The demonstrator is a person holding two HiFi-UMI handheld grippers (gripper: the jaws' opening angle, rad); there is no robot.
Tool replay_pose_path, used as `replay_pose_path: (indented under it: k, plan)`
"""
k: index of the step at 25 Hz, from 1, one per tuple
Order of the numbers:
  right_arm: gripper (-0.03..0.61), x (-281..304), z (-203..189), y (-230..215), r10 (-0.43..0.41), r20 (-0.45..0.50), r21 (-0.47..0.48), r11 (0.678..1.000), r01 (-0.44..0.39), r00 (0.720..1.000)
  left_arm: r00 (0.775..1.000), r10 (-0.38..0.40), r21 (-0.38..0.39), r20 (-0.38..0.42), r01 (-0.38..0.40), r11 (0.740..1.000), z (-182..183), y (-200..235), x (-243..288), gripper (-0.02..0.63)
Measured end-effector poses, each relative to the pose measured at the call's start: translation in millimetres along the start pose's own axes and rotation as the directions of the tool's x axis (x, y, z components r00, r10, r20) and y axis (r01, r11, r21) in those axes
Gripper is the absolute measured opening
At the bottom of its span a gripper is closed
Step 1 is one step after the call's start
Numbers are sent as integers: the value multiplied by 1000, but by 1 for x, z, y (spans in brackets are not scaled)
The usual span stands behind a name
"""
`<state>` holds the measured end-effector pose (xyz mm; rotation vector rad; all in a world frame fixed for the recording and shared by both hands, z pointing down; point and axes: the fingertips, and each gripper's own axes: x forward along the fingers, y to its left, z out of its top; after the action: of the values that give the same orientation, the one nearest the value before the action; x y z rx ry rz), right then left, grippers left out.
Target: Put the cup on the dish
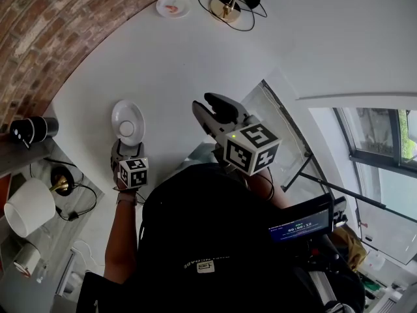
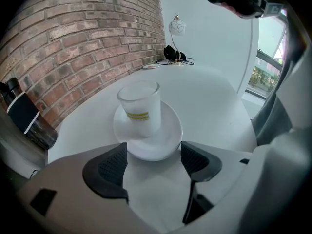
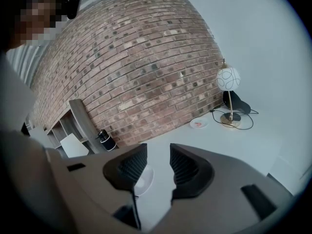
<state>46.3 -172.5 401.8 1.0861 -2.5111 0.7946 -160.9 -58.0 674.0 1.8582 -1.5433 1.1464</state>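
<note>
On the dish [image 2: 163,139] sits the cup [image 2: 140,106], dish edges behind jaws.

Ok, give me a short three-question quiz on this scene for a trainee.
1. True or false: the cup stands on the dish.
2. The left gripper has its jaws: A) shut on the cup, B) apart, holding nothing, C) shut on the dish.
3. Which gripper is nearer the dish?
Key: 1 true; 2 B; 3 the left.
</note>
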Motion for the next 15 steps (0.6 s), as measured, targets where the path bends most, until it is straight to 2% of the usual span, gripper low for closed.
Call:
replay_pose_path:
  k: [5,10,15]
  plan:
    - [147,0,-2,3,12,-1,-2,1000,-12,1000,1000,16,-6,5,-16,1000,0,1,-1,330]
    - [147,-1,-1,9,31,-5,-14,999,-31,1000,1000,3,-70,1,-3,998,-3,4,-17,330]
    - [147,12,-1,23,114,-39,-45,992,-115,993,998,52,-133,46,-46,990,10,11,-53,330]
